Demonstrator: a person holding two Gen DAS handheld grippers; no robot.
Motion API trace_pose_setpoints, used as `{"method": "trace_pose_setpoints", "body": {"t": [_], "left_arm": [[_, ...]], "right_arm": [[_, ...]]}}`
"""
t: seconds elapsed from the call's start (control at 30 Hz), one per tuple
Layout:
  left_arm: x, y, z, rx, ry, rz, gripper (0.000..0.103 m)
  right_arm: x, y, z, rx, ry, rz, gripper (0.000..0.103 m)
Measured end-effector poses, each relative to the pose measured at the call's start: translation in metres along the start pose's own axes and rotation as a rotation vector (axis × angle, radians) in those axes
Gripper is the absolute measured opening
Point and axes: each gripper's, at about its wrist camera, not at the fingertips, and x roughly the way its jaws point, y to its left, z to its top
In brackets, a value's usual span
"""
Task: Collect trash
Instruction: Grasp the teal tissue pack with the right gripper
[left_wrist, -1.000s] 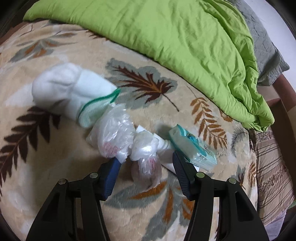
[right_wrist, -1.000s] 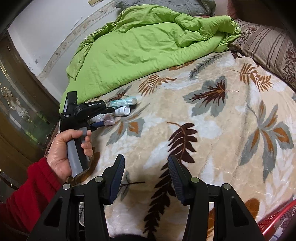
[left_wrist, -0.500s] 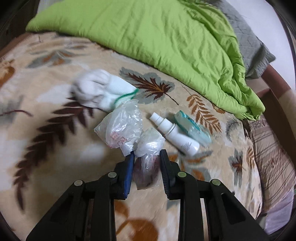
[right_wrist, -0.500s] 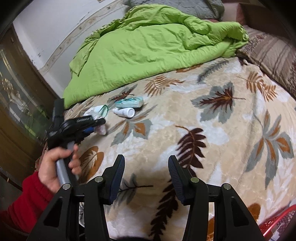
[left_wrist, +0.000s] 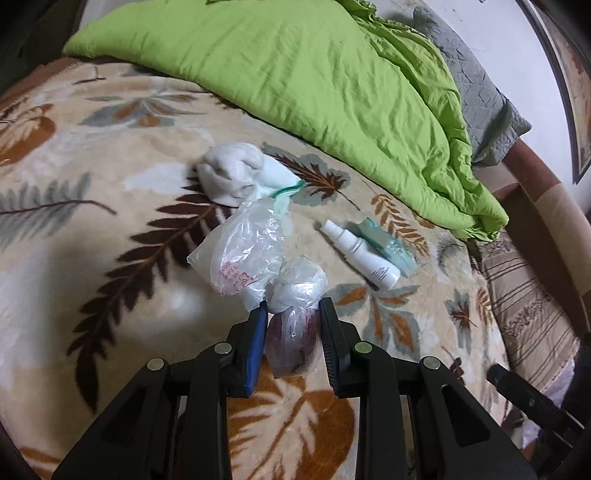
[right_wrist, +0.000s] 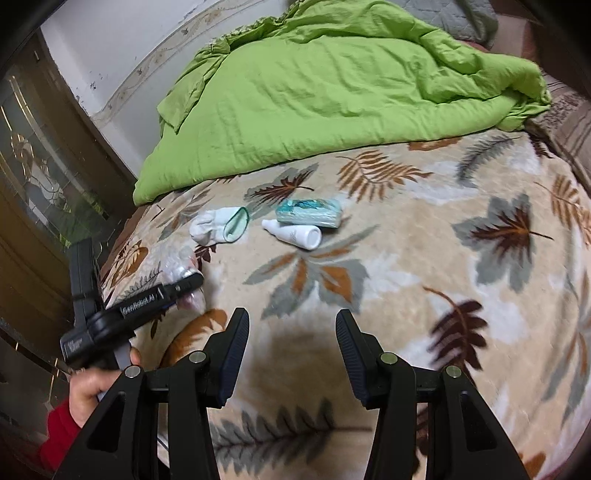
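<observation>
My left gripper (left_wrist: 291, 314) is shut on a clear plastic bag (left_wrist: 293, 336) with dark reddish contents, its pads pressing both sides. A second clear bag with red print (left_wrist: 247, 254) hangs knotted to it and trails on the leaf-patterned blanket (left_wrist: 92, 258). Behind them lie a white sock with green trim (left_wrist: 236, 173), a white spray bottle (left_wrist: 360, 254) and a teal wipes pack (left_wrist: 384, 240). My right gripper (right_wrist: 291, 321) stands open over bare blanket with nothing between its fingers. The right wrist view has the left gripper (right_wrist: 195, 284) at the bed's left edge with the bag (right_wrist: 192, 299).
A crumpled green duvet (left_wrist: 332, 92) covers the far half of the bed, with a grey quilt (left_wrist: 480, 99) behind it and a striped pillow (left_wrist: 524, 314) at the right. A hand in a red sleeve (right_wrist: 92, 384) holds the left gripper. A dark glass-fronted cabinet (right_wrist: 37, 184) stands left of the bed.
The left gripper's jaws closed on the bag with dark contents and drew it back from the bottle and wipes pack. The right gripper moved nearer the sock, bottle and pack, jaws unchanged.
</observation>
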Motion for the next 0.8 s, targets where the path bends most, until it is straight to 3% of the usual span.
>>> {"method": "trace_pose_setpoints", "body": {"t": [0.1,0.3,0.43,0.63,0.8], "left_arm": [[0.006,-0.007,0.006,0.017,-0.009,-0.022,0.027],[0.006,-0.013,0.004,0.055,-0.055,0.048,0.027],[-0.002,-0.009,0.005,0.066,-0.115,0.127,0.027],[-0.001,-0.001,0.007,0.059,-0.136,0.171,0.027],[0.003,-0.001,0.007,0.062,-0.124,0.178,0.027]], "right_arm": [[0.007,0.001,0.01,0.029,-0.02,0.019,0.053],[0.031,0.006,0.039,0.003,-0.011,0.035,0.053],[0.058,-0.018,0.066,0.199,-0.018,0.141,0.069],[0.112,-0.055,0.066,0.448,0.0,0.18,0.069],[0.14,-0.072,0.079,0.542,-0.041,0.185,0.069]]}}
